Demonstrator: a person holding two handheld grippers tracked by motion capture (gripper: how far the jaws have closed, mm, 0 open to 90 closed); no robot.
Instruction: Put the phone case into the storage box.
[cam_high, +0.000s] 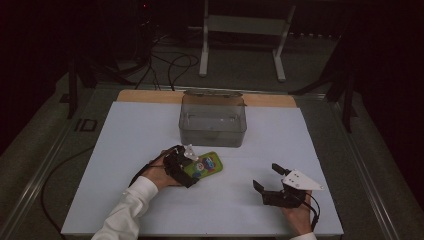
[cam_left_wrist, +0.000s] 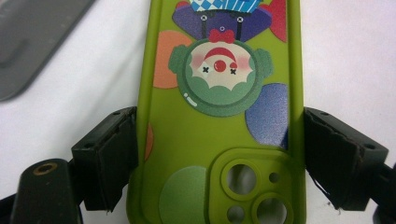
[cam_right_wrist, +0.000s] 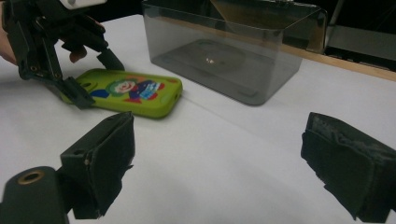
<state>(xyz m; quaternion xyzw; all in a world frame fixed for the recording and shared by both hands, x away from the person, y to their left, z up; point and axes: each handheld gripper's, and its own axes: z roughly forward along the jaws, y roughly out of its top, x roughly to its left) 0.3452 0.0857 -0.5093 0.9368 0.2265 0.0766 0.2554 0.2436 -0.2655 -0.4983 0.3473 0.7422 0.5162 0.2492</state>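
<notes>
Two claws work over the white worktop (cam_high: 125, 150): the left claw (cam_left_wrist: 219, 154) straddles the camera end of a flat green phone case printed with a clown (cam_left_wrist: 219, 116), jaws just beside its edges but apparently not yet pinching, probably to lift it. The right claw (cam_high: 265, 177) rests spread and empty, well apart, and a clear open plastic box (cam_high: 213, 120) stands just beyond the case, nothing between.

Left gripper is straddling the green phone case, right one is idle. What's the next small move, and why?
Probably close the left gripper a touch more, then lift. In its own view the green phone case sits between the jaws near its camera end, one pad against the edge, the other with a thin gap, and it lies flat on the white table. The clear bin stands just behind. The right gripper rests open.
</notes>
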